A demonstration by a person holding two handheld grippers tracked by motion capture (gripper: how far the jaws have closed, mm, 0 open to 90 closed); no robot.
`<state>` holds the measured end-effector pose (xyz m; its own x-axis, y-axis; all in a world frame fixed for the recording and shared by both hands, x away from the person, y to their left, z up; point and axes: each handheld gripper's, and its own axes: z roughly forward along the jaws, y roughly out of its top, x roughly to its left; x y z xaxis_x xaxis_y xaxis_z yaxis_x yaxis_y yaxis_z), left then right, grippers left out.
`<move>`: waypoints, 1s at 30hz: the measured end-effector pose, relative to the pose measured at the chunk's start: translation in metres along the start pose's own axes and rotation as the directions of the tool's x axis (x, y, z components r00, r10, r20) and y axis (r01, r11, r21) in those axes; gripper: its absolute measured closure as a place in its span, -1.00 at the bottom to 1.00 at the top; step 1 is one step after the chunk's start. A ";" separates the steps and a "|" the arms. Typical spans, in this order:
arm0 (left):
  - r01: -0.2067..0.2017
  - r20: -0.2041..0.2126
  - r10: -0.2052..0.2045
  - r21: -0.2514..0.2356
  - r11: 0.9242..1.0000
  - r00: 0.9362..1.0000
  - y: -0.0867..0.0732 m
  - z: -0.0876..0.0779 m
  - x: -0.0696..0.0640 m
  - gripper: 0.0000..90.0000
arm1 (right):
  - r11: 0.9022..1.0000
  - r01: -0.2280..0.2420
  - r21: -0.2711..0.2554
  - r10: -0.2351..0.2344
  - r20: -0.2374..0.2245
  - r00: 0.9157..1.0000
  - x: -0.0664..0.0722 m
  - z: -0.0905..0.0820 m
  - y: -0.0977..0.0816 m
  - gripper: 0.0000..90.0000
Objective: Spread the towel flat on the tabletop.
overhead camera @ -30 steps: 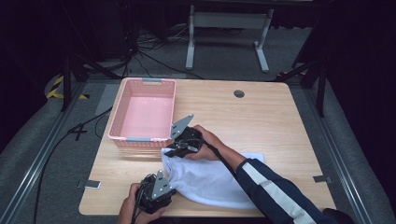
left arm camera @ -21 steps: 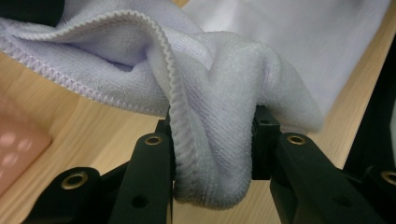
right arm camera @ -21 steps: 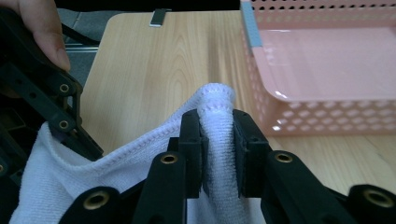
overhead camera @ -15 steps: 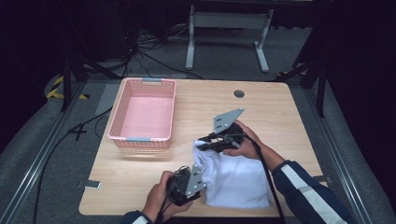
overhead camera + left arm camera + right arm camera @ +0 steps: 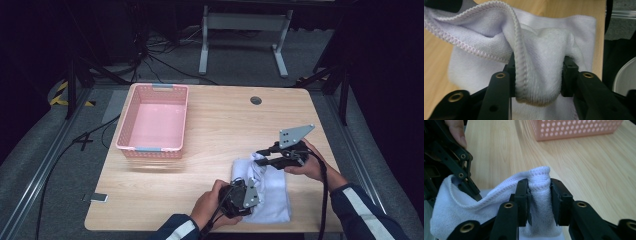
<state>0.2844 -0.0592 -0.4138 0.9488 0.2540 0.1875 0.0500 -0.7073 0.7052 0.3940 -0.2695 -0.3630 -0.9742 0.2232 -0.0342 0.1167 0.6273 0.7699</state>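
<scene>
The white towel [image 5: 265, 187] lies on the bench [image 5: 220, 120] at about 5 o'clock from the pink basket [image 5: 152, 122]. Both grippers pinch bunched edges of it: the left gripper [image 5: 537, 82] at its near side, the right gripper [image 5: 539, 195] at its far corner. To fold it well, keep both edges level and lay them down together. Since a second ago both hands and the towel have shifted rightward, away from the basket; the jaws have just been opening, perhaps loosening their hold.
</scene>
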 end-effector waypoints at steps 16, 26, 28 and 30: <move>0.173 0.043 -0.171 -0.057 0.983 0.984 -0.036 -0.040 0.006 -0.20 | 0.976 -0.152 0.155 0.116 0.221 0.968 0.008 -0.053 -0.075 -0.04; 0.257 0.059 -0.257 0.014 0.966 0.965 -0.056 -0.016 0.009 -0.20 | 0.976 -0.220 0.004 0.207 0.313 0.927 0.027 -0.052 -0.054 -0.16; 0.298 0.055 -0.300 0.033 0.954 0.952 -0.058 -0.009 0.012 -0.28 | 0.973 -0.231 0.020 0.212 0.325 0.921 0.028 -0.036 -0.053 -0.24; 0.317 0.062 -0.318 0.032 0.948 0.946 -0.061 -0.007 0.013 -0.35 | 0.965 -0.256 0.050 0.224 0.349 0.910 0.025 -0.022 -0.058 -0.32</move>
<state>0.2916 -0.0079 -0.4499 0.9011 0.4243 -0.0895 0.3578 -0.6109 0.7062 0.3591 -0.3162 -0.3943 -0.7928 0.6040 -0.0813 0.3721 0.5854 0.7203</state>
